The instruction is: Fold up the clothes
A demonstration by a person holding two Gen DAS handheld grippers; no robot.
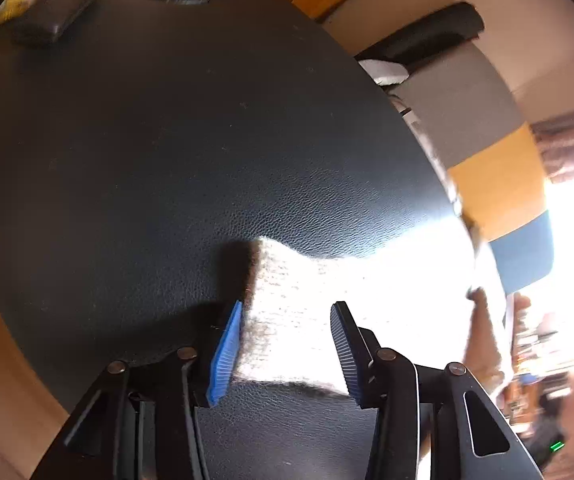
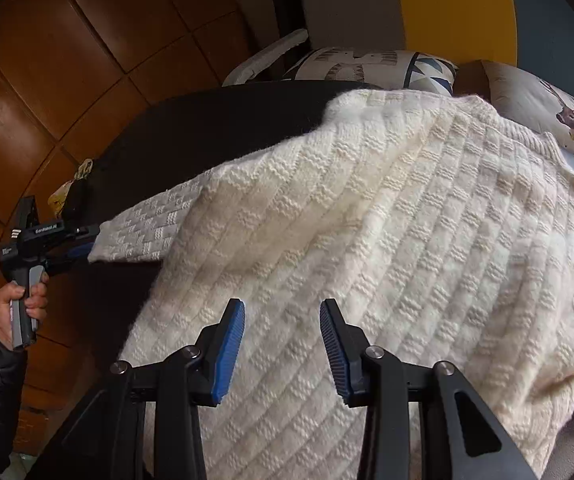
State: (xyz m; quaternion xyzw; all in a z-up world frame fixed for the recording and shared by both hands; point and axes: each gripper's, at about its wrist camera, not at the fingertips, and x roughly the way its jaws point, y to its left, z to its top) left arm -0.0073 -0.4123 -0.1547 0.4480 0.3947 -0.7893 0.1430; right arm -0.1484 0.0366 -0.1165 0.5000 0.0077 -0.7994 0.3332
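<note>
We've got the cream knit sweater (image 2: 367,220) spread on the black leather table (image 1: 167,140), one sleeve (image 1: 287,304) stretched out sideways. Left gripper (image 1: 287,344) has its fingers spread, straddling the sleeve cuff, not clamped. Right gripper (image 2: 283,344) is also spread, hovering over the sweater body. Patterned cushions (image 2: 371,66) sit behind.

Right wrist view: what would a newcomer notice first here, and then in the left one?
First, the cream knit sweater, spread over the black leather surface and filling most of the right wrist view, with the open right gripper above its body. Then the left gripper, open around the sleeve end, seen in its own view. Patterned cushions sit behind the sweater.
</note>
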